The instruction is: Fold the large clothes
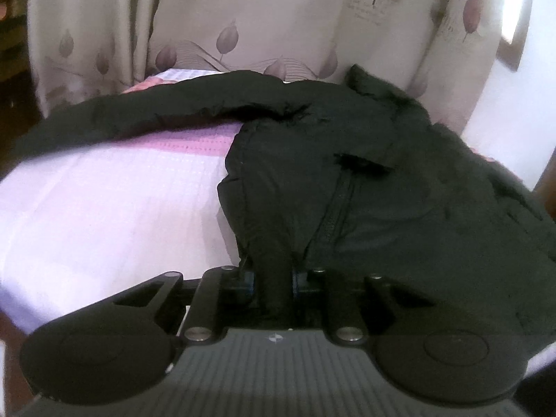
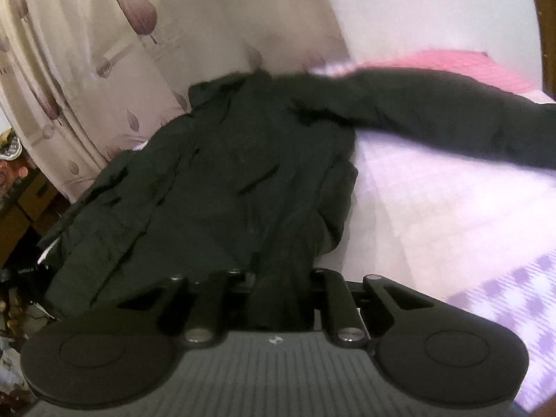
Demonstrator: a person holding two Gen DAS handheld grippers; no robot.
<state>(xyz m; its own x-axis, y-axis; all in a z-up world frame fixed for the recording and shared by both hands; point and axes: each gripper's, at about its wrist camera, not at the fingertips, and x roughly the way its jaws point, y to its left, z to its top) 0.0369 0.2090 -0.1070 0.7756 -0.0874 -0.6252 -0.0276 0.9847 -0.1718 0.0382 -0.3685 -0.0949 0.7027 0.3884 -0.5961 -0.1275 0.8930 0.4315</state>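
Note:
A large black padded jacket (image 1: pixel 365 180) lies on a bed covered by a pink and white sheet (image 1: pixel 104 201). One sleeve (image 1: pixel 139 111) stretches out to the left in the left wrist view. My left gripper (image 1: pixel 272 278) is shut on a bunch of the jacket's hem. In the right wrist view the same jacket (image 2: pixel 226 180) lies ahead, its sleeve (image 2: pixel 434 111) reaching to the right. My right gripper (image 2: pixel 278 288) is shut on a fold of the jacket's lower edge. Both frames are blurred.
A beige curtain with purple leaf prints (image 1: pixel 226 17) hangs right behind the bed, also in the right wrist view (image 2: pixel 104 52). A white wall (image 2: pixel 434 10) is at the right. Cluttered furniture (image 2: pixel 21 191) stands left of the bed. The sheet (image 2: pixel 451 208) spreads to the right.

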